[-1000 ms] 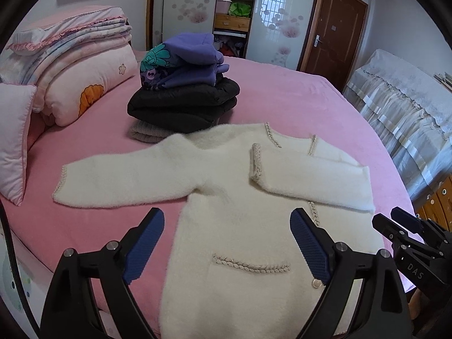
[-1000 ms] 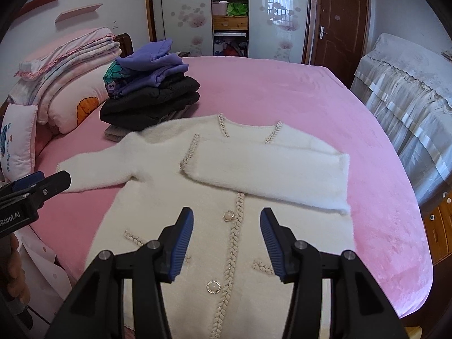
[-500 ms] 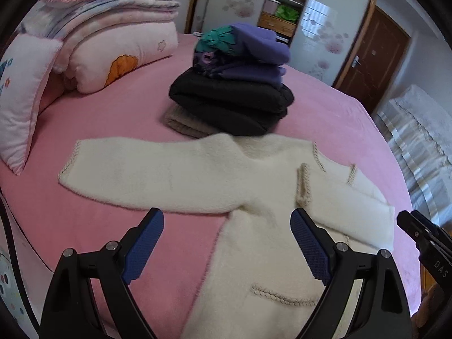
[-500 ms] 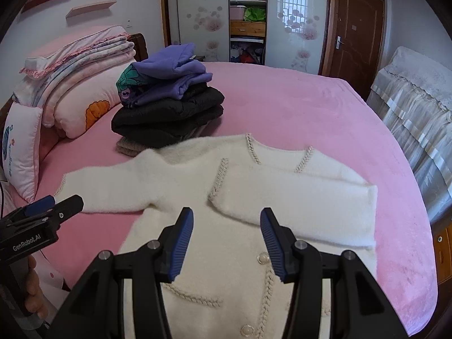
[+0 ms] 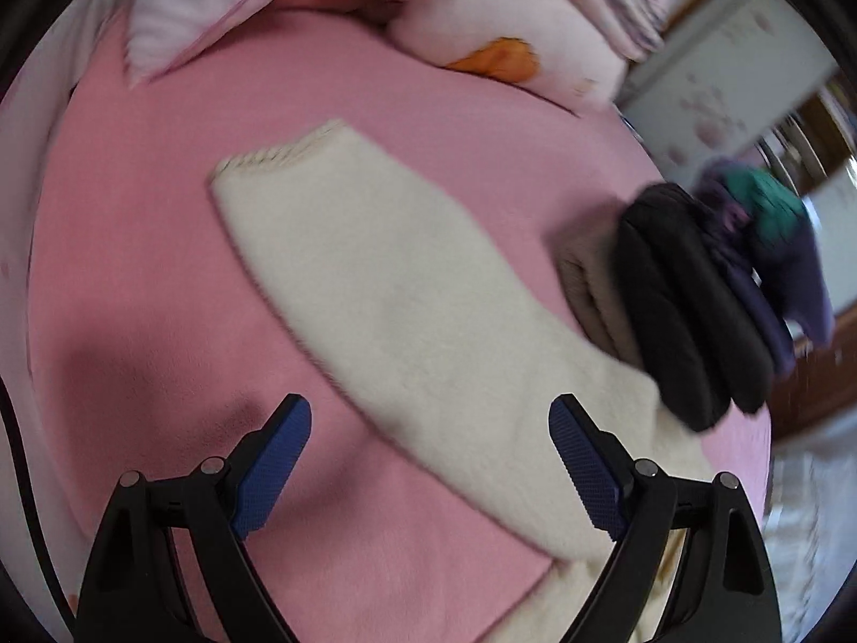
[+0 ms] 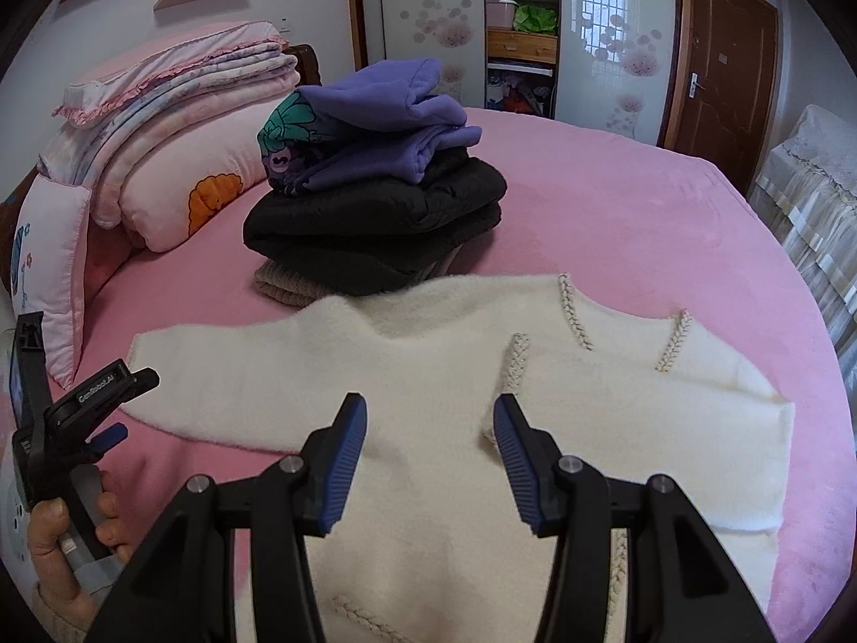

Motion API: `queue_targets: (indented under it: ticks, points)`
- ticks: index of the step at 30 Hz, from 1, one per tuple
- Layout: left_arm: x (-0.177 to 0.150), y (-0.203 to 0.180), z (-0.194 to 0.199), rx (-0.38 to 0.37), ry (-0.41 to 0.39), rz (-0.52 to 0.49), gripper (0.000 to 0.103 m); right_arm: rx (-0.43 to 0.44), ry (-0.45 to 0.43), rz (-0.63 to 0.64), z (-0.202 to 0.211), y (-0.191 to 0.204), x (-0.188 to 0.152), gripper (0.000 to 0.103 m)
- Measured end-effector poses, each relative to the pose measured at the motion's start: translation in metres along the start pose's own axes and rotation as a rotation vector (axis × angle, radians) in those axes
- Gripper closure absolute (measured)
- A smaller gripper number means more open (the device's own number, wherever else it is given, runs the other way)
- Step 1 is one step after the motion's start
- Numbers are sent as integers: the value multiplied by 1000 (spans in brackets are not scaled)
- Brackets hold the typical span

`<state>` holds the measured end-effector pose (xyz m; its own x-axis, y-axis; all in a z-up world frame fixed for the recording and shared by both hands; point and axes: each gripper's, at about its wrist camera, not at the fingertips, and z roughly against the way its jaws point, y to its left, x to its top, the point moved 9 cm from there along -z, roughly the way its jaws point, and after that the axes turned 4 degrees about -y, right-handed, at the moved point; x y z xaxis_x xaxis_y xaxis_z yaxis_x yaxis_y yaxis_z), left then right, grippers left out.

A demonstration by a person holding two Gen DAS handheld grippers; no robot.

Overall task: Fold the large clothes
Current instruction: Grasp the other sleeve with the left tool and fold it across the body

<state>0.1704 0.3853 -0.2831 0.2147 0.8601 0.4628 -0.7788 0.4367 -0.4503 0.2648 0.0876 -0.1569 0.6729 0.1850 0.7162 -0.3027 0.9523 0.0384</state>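
A fluffy white cardigan [image 6: 535, 428] lies front up on the pink bed [image 6: 616, 187]. One sleeve [image 6: 643, 418] is folded across its chest. The other sleeve [image 5: 401, 294] stretches out flat, its braided cuff [image 5: 278, 155] at the far end. My left gripper [image 5: 431, 407] hovers open just above the middle of that sleeve, with only the sleeve lying below its fingers. The right wrist view shows it at the lower left [image 6: 128, 407], held by a hand [image 6: 64, 525]. My right gripper [image 6: 429, 402] stands open over the cardigan's chest, holding nothing.
A stack of folded clothes [image 6: 375, 214], purple on black on beige, sits just behind the cardigan's shoulder. Folded quilts and pillows [image 6: 177, 107] line the bed's left side. A wardrobe [image 6: 519, 27] and door [image 6: 723, 64] stand behind; covered furniture [image 6: 803, 187] is at the right.
My left gripper has swung left and down over the outstretched sleeve and rolled, so its view is tilted and blurred. The right gripper has slid left and forward over the cardigan. Both stay open.
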Motion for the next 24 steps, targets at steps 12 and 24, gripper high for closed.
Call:
queue_targets:
  ticks: [12, 24]
  points:
    - [1, 43, -61, 60, -112, 226, 22, 21, 110, 12, -29, 5, -45, 53]
    - [35, -16, -14, 10, -213, 109, 97, 6, 153, -57, -29, -34, -63, 53]
